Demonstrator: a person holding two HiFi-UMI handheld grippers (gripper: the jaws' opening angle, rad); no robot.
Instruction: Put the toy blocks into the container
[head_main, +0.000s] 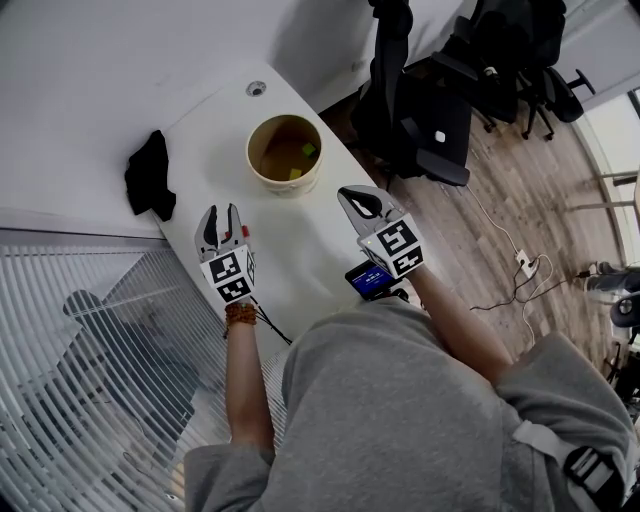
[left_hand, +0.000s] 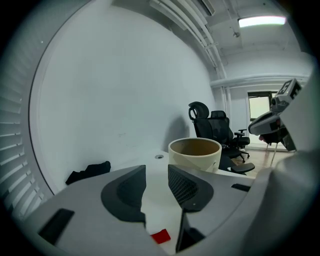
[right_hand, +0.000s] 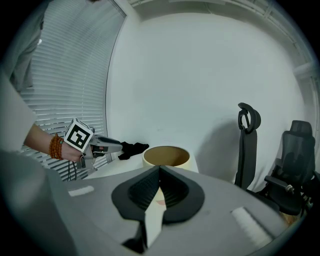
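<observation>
A beige round container (head_main: 285, 152) stands at the far middle of the white table (head_main: 300, 240), with a yellow block (head_main: 295, 174) and a green block (head_main: 309, 150) inside. My left gripper (head_main: 222, 212) hovers short of it on the left, open, nothing between its pads (left_hand: 186, 186). In the left gripper view a small red block (left_hand: 161, 236) shows low down between the jaw bases, apparently on the table. The container (left_hand: 195, 152) stands ahead of the left gripper (left_hand: 157, 170). My right gripper (head_main: 347, 194) is shut and empty, its tips touching (right_hand: 159, 169), and it points at the container (right_hand: 166, 156).
A black cloth (head_main: 150, 175) lies at the table's far left by the wall. A phone with a lit screen (head_main: 368, 278) lies at the near right edge. Black office chairs (head_main: 440, 90) stand beyond the table's right side. Window blinds (head_main: 110, 330) run along the left.
</observation>
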